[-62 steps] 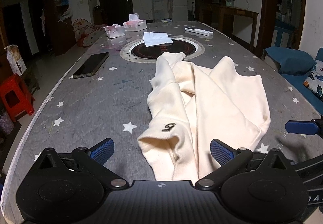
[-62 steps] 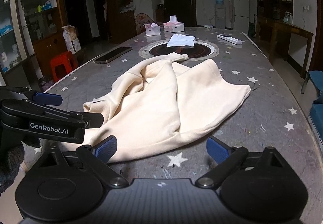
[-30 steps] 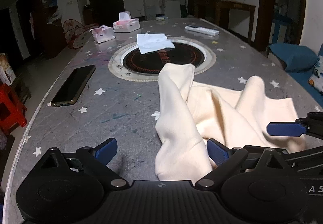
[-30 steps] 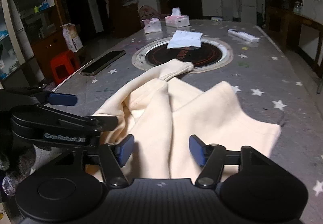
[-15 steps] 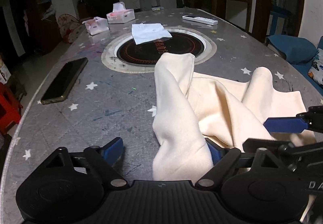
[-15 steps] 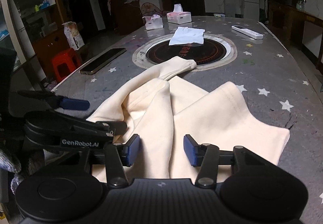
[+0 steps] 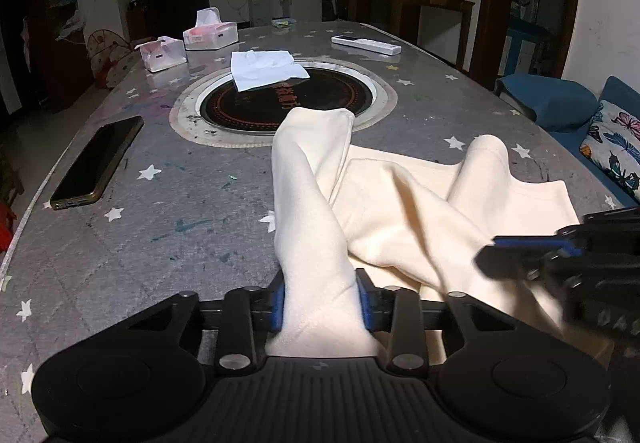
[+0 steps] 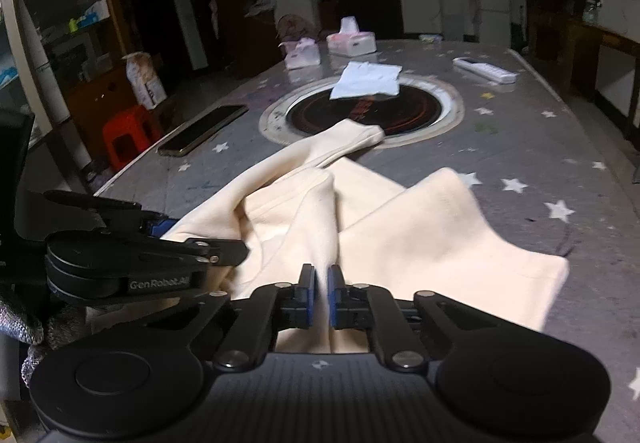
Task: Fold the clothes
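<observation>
Fingers of the left gripper (image 7: 320, 301) clench a cream garment (image 7: 404, 215) fold. Right gripper (image 8: 321, 297) pinches another near fold; the rest lies rumpled on the star-patterned surface (image 7: 160, 219).

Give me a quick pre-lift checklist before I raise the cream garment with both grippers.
1. Left gripper shut on cream garment: ok.
2. Right gripper pinching a fold of it: ok.
3. Grips on matching corners: cannot tell, fabric is bunched.
4. Sleeve end lies on the round hotplate rim: not ok, may drag.
5. Phone apart from the cloth: ok.
6. White tissue beyond the garment, untouched: ok.
</observation>
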A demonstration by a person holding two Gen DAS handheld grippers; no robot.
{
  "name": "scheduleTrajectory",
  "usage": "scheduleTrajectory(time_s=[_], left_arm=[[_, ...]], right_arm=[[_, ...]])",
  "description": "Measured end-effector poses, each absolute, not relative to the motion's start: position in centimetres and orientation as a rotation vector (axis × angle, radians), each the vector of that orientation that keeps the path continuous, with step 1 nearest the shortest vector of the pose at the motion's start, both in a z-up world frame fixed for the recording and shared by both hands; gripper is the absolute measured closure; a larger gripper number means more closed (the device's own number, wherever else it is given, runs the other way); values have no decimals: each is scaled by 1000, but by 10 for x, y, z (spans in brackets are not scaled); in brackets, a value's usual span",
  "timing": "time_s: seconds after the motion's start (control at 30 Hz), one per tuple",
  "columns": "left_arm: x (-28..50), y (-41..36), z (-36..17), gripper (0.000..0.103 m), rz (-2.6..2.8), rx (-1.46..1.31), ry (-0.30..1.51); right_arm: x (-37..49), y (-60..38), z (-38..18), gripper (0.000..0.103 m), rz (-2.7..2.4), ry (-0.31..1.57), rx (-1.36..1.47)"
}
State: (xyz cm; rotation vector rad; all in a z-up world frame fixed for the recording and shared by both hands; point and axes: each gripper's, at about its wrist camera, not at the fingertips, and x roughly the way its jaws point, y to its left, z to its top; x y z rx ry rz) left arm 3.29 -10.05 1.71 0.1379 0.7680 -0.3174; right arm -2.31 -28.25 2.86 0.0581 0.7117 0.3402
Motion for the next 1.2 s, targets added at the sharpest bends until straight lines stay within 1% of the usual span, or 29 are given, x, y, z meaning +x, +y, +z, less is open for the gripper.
scheduleTrajectory(time_s=[0.07,0.27,0.4,0.47,0.67,0.7,0.77,0.8,0.83,0.87,0.9,1.07,1.2], left_arm=[[31,-99,18,72,-311,134,767],[17,-89,18,74,-281,125,759],[2,-74,19,75,-240,103,756],[-9,-65,19,76,-216,98,754],[-48,-36,19,76,-131,54,765],[-54,-32,19,75,-119,43,770],[-67,-27,20,71,-97,26,782],[-71,-25,20,71,-92,19,787],[-74,-23,22,68,-91,16,794],[-75,-22,23,66,-92,16,800],[-75,-20,26,66,-95,17,801],[-64,-18,26,66,-103,32,795],[-54,-16,25,66,-107,43,791]], right_arm=[[-27,-287,30,99,327,706,62],[-41,-291,34,99,313,689,43],[-57,-296,31,99,289,686,12],[-66,-301,29,102,267,689,-5],[-92,-320,25,101,222,720,5],[-95,-323,25,98,218,723,14],[-101,-327,25,95,220,730,44],[-101,-327,25,91,219,731,56],[-100,-327,25,88,218,732,58],[-98,-326,25,79,217,733,61],[-97,-326,25,74,217,734,64],[-76,-323,20,76,203,738,52],[-57,-321,15,94,191,742,38]])
